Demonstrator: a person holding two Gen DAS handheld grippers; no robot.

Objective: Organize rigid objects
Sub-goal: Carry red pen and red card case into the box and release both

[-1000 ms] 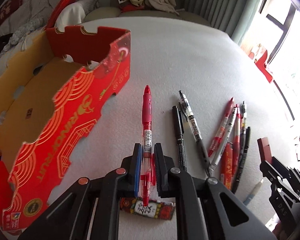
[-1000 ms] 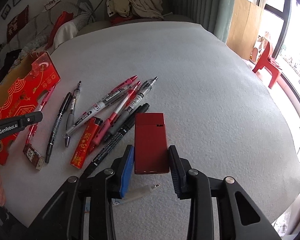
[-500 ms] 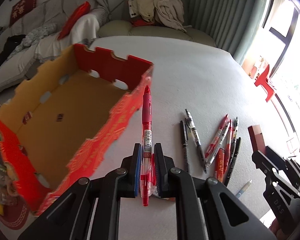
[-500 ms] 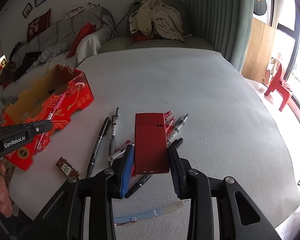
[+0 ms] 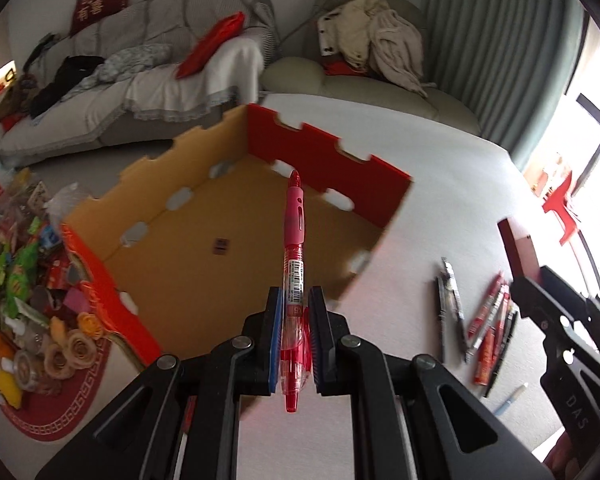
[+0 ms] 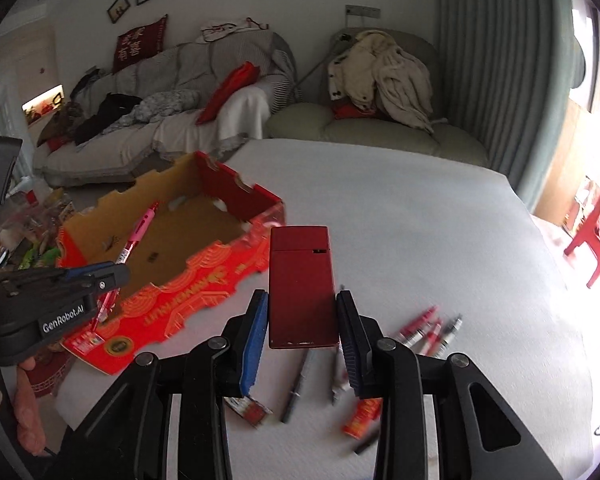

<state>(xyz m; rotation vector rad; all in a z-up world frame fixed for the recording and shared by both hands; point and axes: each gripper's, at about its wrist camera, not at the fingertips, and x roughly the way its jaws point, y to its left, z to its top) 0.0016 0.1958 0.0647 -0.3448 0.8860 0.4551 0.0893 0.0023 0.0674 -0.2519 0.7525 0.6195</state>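
Observation:
My left gripper [image 5: 294, 308] is shut on a red pen [image 5: 294, 248] and holds it above the open red cardboard box [image 5: 328, 152], its tip over the brown box floor. The pen [image 6: 138, 234] and the left gripper [image 6: 92, 280] also show in the right wrist view, over the box [image 6: 204, 284]. My right gripper [image 6: 302, 312] is shut on a flat dark red case [image 6: 302, 284], held above the white table to the right of the box. The case [image 5: 520, 248] and the right gripper [image 5: 540, 292] show at the right of the left wrist view.
Several pens and markers [image 5: 488, 316] lie on the white table [image 6: 420, 220] right of the box; they also show under my right gripper [image 6: 428, 328]. A small red packet [image 6: 252, 408] lies near the table's front edge. Clutter [image 5: 28, 300] covers the floor left of the table.
Both grippers have risen and moved left. The red pen went from beside the box wall to above the box's inside. The red case came up over the pens toward the box.

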